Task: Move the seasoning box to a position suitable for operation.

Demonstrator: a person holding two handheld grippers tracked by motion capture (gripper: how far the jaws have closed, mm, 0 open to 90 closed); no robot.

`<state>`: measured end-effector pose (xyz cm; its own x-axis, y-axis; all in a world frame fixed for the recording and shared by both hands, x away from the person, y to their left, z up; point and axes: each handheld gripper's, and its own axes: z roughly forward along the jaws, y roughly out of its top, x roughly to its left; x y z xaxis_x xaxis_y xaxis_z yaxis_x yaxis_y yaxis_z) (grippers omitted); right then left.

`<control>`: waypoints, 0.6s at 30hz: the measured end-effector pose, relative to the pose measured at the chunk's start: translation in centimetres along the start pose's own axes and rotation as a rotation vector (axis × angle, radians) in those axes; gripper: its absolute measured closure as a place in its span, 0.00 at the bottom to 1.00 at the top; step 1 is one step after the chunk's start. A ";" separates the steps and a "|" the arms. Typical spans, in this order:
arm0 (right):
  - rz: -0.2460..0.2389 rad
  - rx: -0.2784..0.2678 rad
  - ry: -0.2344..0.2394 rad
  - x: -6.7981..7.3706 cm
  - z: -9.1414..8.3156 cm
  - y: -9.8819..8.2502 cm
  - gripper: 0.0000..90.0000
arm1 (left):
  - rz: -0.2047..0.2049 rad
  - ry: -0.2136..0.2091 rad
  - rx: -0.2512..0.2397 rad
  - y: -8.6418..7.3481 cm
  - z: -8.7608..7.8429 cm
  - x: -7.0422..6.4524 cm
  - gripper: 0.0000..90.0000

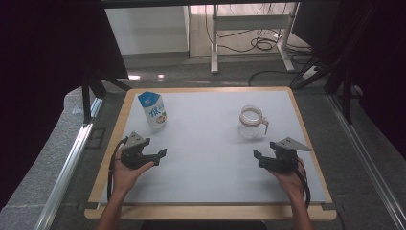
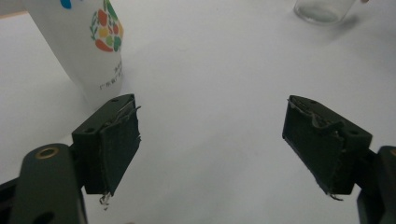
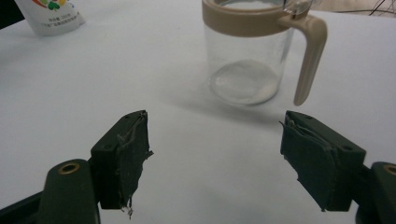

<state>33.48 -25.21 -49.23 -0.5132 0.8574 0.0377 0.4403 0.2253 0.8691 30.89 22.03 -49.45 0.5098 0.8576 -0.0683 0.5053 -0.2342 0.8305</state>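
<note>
The pale tabletop spans the middle of the high view. A milk carton stands upright at its upper left, a clear glass jug with a beige rim at upper right. At lower left, the left gripper sits with jaws released, grasping nothing; at lower right, the right gripper likewise, just below the jug.

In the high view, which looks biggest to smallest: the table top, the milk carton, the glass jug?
1. Table top, by far.
2. and 3. Milk carton and glass jug look about alike, so I leave them unranked.
</note>
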 end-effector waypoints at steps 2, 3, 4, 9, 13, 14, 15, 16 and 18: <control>0.007 -0.019 0.003 -0.6 -0.1 0.1 0.26 | -0.010 0.005 0.007 -0.2 -0.1 0.0 0.21; 0.022 -0.029 0.017 -0.9 -0.1 0.1 0.26 | -0.016 0.005 0.008 -0.3 -0.2 0.0 0.20; 0.022 -0.029 0.017 -0.9 -0.1 0.1 0.26 | -0.016 0.005 0.008 -0.3 -0.2 0.0 0.21; 0.062 -0.036 0.037 -2.0 -0.2 -0.4 0.27 | -0.053 0.006 0.008 -0.5 -0.5 0.3 0.21; 0.052 -0.032 0.041 -1.9 -0.7 -0.5 0.27 | -0.027 -0.013 0.003 -0.1 -0.6 -0.2 0.23; 0.047 -0.030 0.032 -1.9 -0.8 -0.4 0.27 | -0.023 -0.018 -0.001 -0.1 -0.6 -0.2 0.23; 0.042 -0.027 0.028 -1.9 -1.0 -0.3 0.27 | -0.018 -0.023 -0.001 0.0 -0.6 -0.2 0.23; 0.044 -0.027 0.025 -1.9 -1.1 -0.3 0.27 | -0.017 -0.027 -0.001 0.0 -0.6 -0.2 0.23; 0.056 -0.028 0.032 -2.0 -1.3 -0.1 0.26 | -0.016 -0.034 0.000 -0.1 -0.6 -0.2 0.23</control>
<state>33.46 -27.55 -48.78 -0.5122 0.8527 0.1023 0.4481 0.1638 0.8788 30.29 22.12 -49.17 0.5251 0.8452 -0.0999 0.5134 -0.2209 0.8293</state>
